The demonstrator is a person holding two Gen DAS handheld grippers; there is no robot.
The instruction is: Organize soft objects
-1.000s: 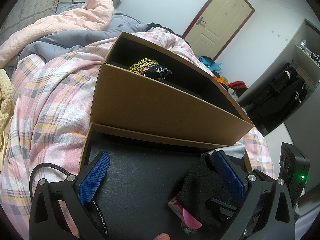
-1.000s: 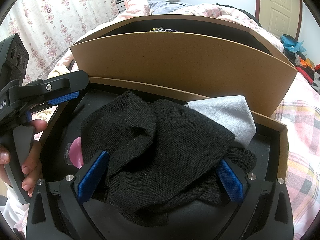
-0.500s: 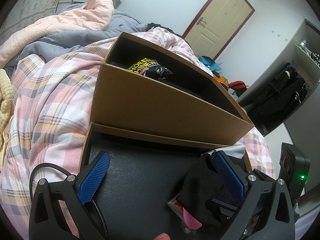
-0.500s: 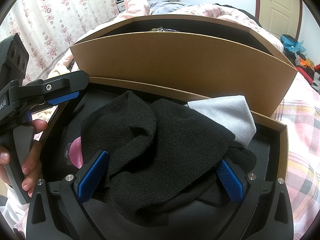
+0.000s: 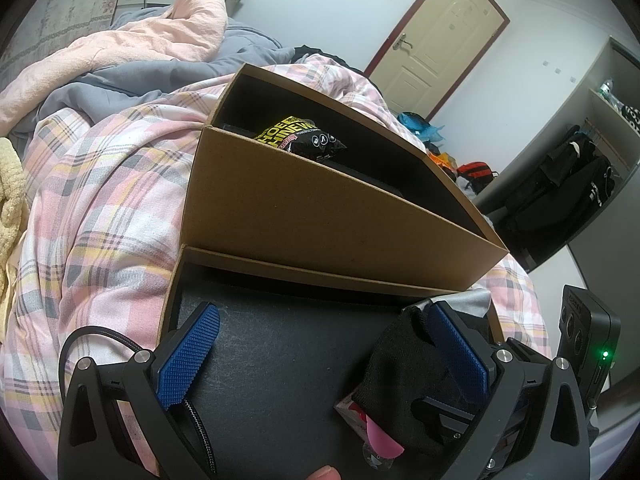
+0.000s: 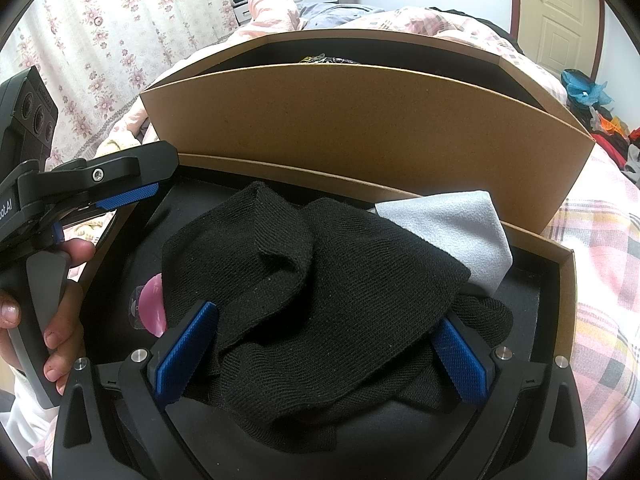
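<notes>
So the right gripper (image 6: 320,344) is sitting low over the shallow cardboard tray (image 6: 566,280), jaws spread wide with the pile of black socks (image 6: 320,280) bunched up between the blue pads (image 6: 182,354). Both pads are touching the fabric at the edges of the heap, but they're wide apart and not squeezing it.

The socks are lying in the tray, toward its right side, crumpled on top of each other. The pile's long axis is running roughly left to right across the tray, and one folded cuff is sticking up toward the far left. A grey cloth (image 6: 452,224) is poking out from under the socks at the far right corner, its corner pointing up at the wall of the taller box (image 6: 360,128). A pink disc (image 6: 154,308) in clear packaging is peeking out at the left edge of the socks.

The left gripper (image 5: 320,352) is hovering over the bare dark floor of the same tray (image 5: 176,280), jaws wide apart and nothing between them. In its view the socks (image 5: 404,372) are showing just behind its right finger. A hand (image 6: 60,320) is wrapping the left gripper's handle.

The taller box is standing right behind the tray, touching it, with a black and yellow packet (image 5: 300,140) sticking up inside. Everything's resting on a pink plaid blanket (image 5: 100,208).
</notes>
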